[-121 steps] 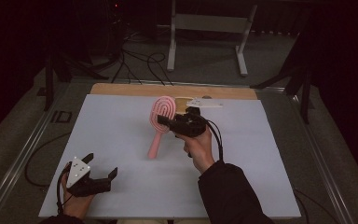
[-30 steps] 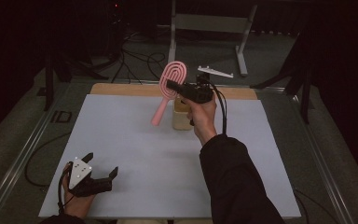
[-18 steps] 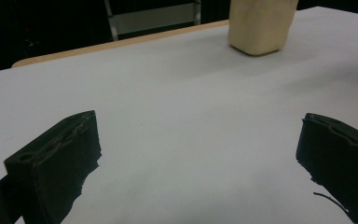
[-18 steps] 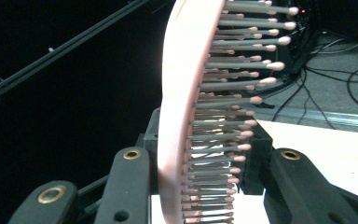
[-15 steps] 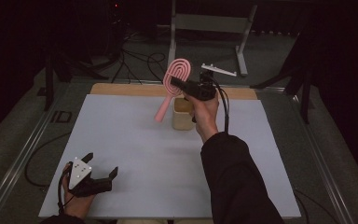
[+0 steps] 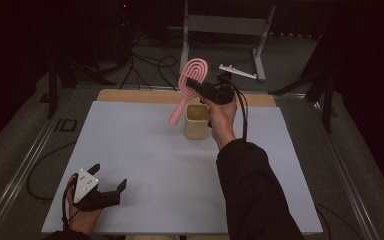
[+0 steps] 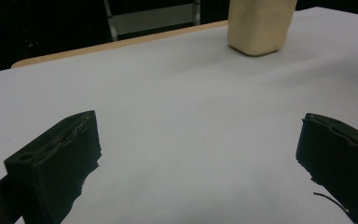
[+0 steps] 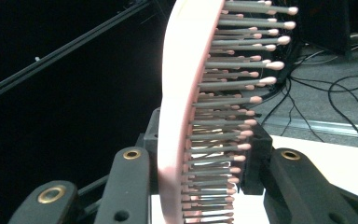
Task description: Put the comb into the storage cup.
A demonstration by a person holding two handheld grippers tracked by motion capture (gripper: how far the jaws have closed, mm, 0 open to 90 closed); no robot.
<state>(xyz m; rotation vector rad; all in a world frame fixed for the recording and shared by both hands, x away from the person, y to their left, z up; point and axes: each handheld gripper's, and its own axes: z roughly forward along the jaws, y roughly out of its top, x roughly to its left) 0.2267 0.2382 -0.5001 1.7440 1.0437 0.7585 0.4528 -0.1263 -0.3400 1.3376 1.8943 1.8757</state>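
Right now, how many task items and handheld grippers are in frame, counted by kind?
Pink hairbrush: 1, held up above the table
Beige cup: 1, standing on the white table
Handheld grippers: 2, the left gripper open and low, the right gripper clamped on the brush head
Total: 4

Both grippers are black. The left gripper [image 6: 111, 187] has a grey three-cornered plate with small dots on top and a thin black cable. The right gripper [image 6: 200, 86] has brass-coloured screws in its jaw arms, a thick black cable and a dark sleeve [image 6: 252, 192] behind it.
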